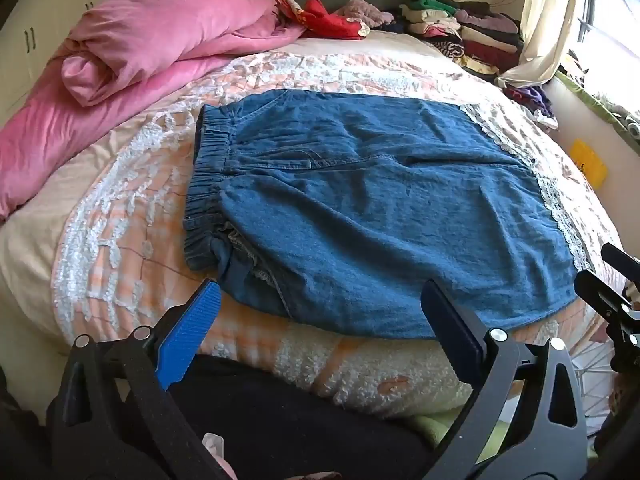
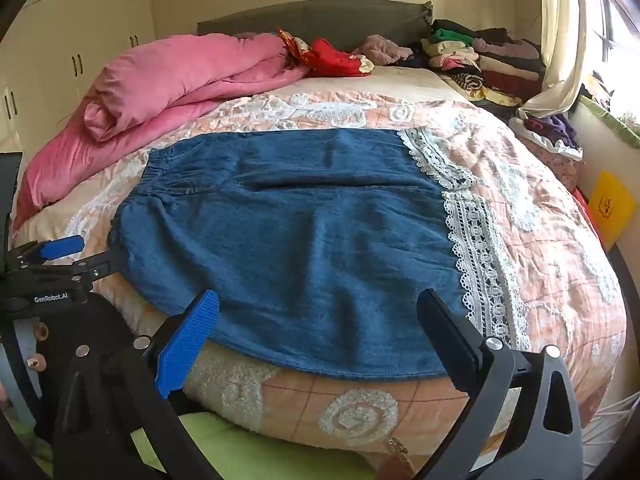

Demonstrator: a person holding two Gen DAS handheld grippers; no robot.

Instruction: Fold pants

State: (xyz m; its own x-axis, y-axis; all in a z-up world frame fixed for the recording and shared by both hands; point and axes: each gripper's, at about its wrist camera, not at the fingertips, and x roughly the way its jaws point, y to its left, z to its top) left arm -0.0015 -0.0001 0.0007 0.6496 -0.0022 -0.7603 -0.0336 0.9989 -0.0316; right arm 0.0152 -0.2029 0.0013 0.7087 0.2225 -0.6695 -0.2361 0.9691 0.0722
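pants (image 1: 360,208) lying mid-frame on bed (image 1: 120,248), seemingly folded over already | left gripper (image 1: 320,320), right gripper (image 2: 320,320) hovering wide, holding nothing | further folds remaining

A bed (image 2: 540,240) covered by a peach patterned quilt (image 2: 520,208) was backed by a grey headboard (image 2: 320,20). A pink duvet (image 2: 172,76) was heaped at its left, stacked clothes (image 2: 480,60) at its right. Daylight was admitted through a curtained window (image 2: 612,32); cream wardrobes (image 2: 80,40) were seen behind.
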